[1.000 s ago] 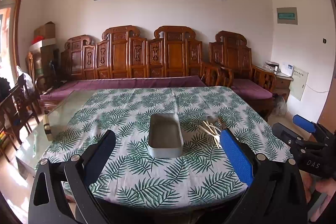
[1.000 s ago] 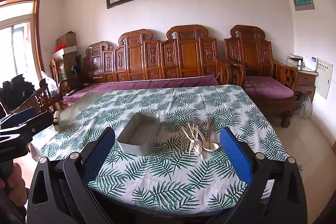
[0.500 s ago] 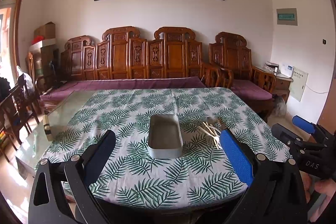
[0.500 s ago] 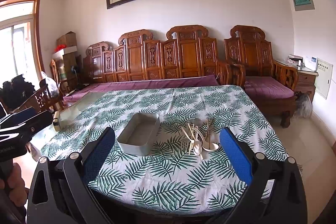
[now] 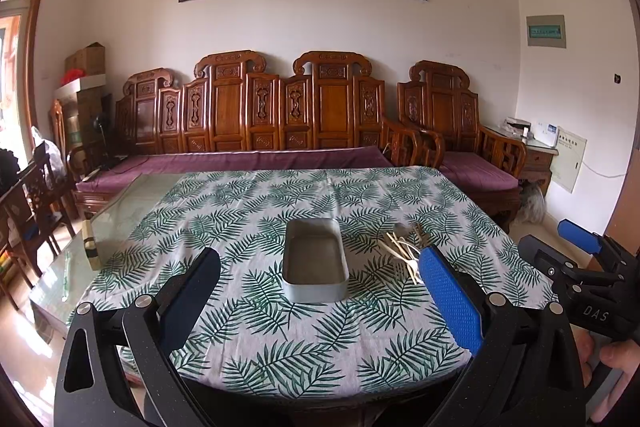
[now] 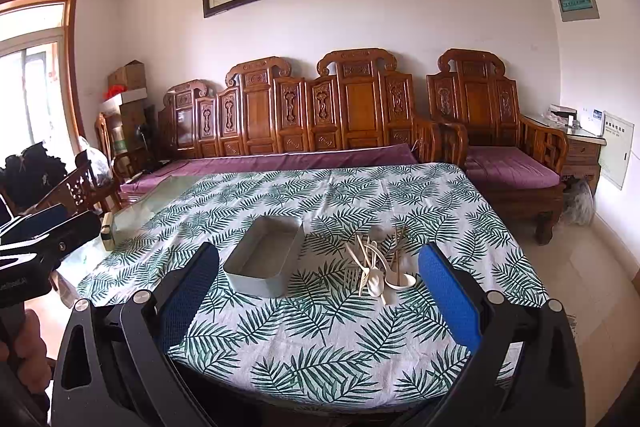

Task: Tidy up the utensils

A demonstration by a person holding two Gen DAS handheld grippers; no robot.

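Note:
A grey rectangular tray [image 5: 315,259] [image 6: 264,261] stands empty in the middle of the table with the leaf-print cloth [image 5: 280,343] [image 6: 304,347]. A loose pile of pale utensils [image 5: 404,251] [image 6: 378,263], spoons, forks and chopsticks, lies just right of the tray. My left gripper [image 5: 320,295] is open and empty, held before the table's near edge, facing the tray. My right gripper [image 6: 320,291] is open and empty, also short of the near edge. The right gripper also shows at the right edge of the left wrist view [image 5: 580,259].
A carved wooden sofa with purple cushions [image 5: 280,155] runs behind the table. An armchair [image 6: 508,155] stands at the back right. A bare glass tabletop strip with a small box [image 5: 90,245] lies at the left. Wooden chairs [image 5: 28,203] stand further left.
Nothing has visibly changed apart from a very slight drift of both views.

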